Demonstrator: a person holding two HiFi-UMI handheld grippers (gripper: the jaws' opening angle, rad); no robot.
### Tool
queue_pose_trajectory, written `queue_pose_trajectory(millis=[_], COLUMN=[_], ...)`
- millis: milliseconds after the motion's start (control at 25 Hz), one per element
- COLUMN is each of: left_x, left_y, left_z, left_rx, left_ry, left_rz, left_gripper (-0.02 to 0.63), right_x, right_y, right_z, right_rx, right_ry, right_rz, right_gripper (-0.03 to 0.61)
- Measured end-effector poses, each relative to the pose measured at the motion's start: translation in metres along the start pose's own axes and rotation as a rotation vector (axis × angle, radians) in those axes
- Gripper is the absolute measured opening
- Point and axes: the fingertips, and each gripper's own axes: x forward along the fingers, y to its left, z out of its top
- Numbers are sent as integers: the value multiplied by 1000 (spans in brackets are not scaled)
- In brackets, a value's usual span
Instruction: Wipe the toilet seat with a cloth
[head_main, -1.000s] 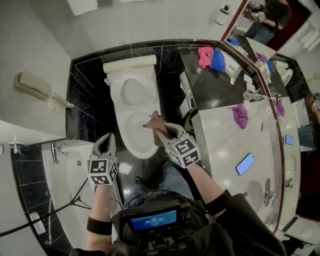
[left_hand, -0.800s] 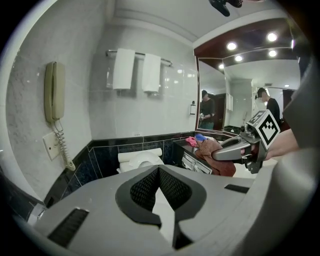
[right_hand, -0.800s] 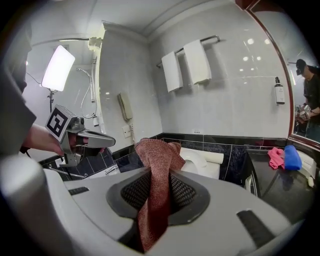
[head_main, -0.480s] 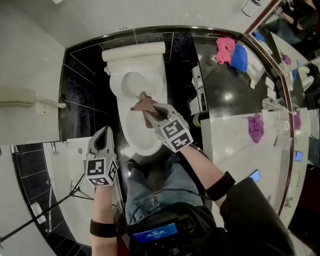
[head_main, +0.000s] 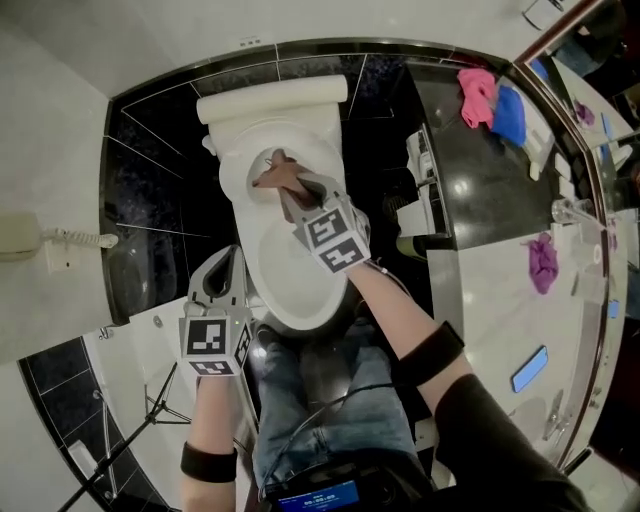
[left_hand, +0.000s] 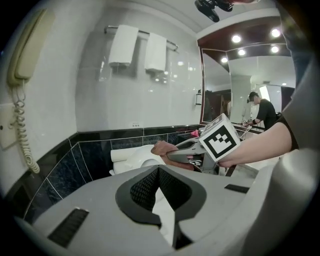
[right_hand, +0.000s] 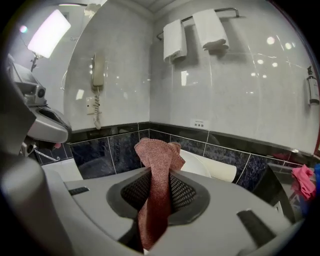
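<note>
Cloth (head_main: 278, 175) over toilet (head_main: 285, 285) (rear end); left gripper (head_main: 226, 262) just left of it

The cloth (right_hand: 156, 160) is a rusty red-brown with a fine woven fleck. The left gripper (head_main: 228, 258) and right gripper (head_main: 298, 192) are pale grey with black mesh-patterned pads, and each carries 1 cube of black-and-white square markers. The toilet (head_main: 285, 285) is plain white. The lower wall tiles (head_main: 160, 190) are black with thin white veining and pale grout lines. A pink cloth (head_main: 478, 92) and a blue cloth (head_main: 508, 112) lie on the glossy black counter (head_main: 480, 190), and a purple cloth (head_main: 543, 262) lies on the white counter (head_main: 495, 310). The wall phone (head_main: 20, 235) is beige, the towels (right_hand: 175, 40) white, the jeans (head_main: 330, 420) blue.
</note>
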Motion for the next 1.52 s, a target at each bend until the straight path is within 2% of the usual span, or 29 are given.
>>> queue_pose_trajectory(millis=[320,560,720,840,1080,1200,1400,1520], left_x=[37,50,57,65,81,87,94,100], left_y=[44,57,59,55,41,29,19,13], left_z=[-23,-43,-52,-57,-60,-60,-65,-69], left_rx=[-22,-29,-41,-44,-41,-34,-26,-22], left_ry=[-20,-13,12,24,30,45,55,55], left_rz=[0,-2,-5,-12,-38,-55,-63,-73], left_gripper=[2,2,2,2,2,2,2,2], right_x=[103,143,140,127,96,84,74,72], right_y=[-10,-44,-52,-70,-112,-123,-127,-134], right_z=[9,1,0,-7,-41,-59,-74,-97], right_rx=[-120,-91,-106,-63,22,46,31,65], right_ry=[-15,3,-14,-30,1,11,4,31], right_rz=[-76,-157,-155,-194,-296,-320,-336,-350], right_gripper=[109,107,109,109,106,106,106,104])
